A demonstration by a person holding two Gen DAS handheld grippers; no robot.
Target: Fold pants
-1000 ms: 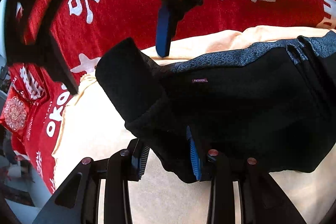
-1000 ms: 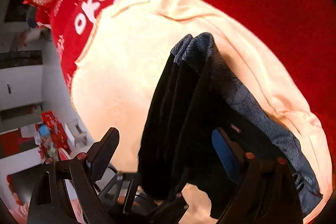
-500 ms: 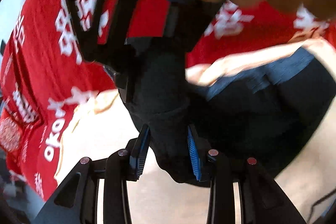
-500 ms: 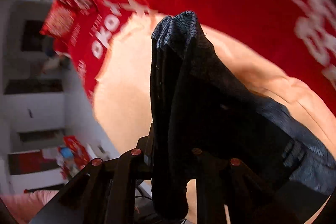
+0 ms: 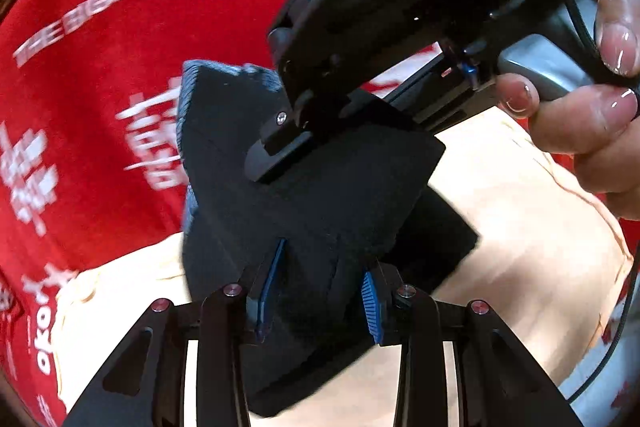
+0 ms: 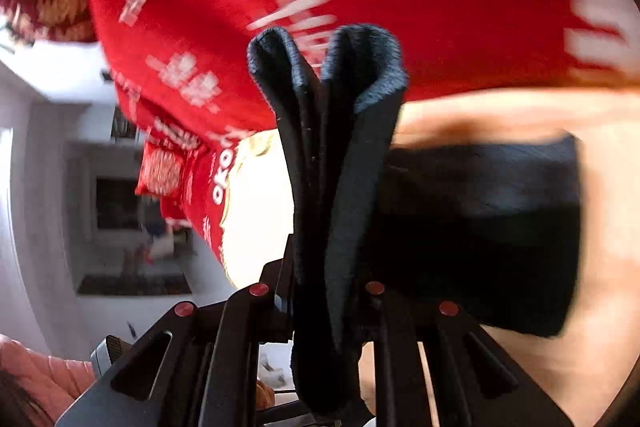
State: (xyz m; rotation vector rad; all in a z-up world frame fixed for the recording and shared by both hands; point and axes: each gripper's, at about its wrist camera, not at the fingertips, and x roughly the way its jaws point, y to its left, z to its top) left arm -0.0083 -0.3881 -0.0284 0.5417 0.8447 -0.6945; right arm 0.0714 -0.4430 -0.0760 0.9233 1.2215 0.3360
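The left gripper (image 5: 320, 291) fingers pinch thick folded layers of the black pants (image 5: 320, 195); the right gripper (image 6: 324, 291) fingers clamp the same bundle at its folded edge. Soft, limp and light, it likely wants edge grips. Its length runs forward from the fingers, lifted above the cream blanket (image 5: 520, 227) on the red bedspread (image 5: 100, 67).

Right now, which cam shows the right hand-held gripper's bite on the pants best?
Right wrist view: the pants run straight down between the right hand-held gripper fingers, folded layers visible. Left wrist view shows that gripper only from outside, its body covering the contact.
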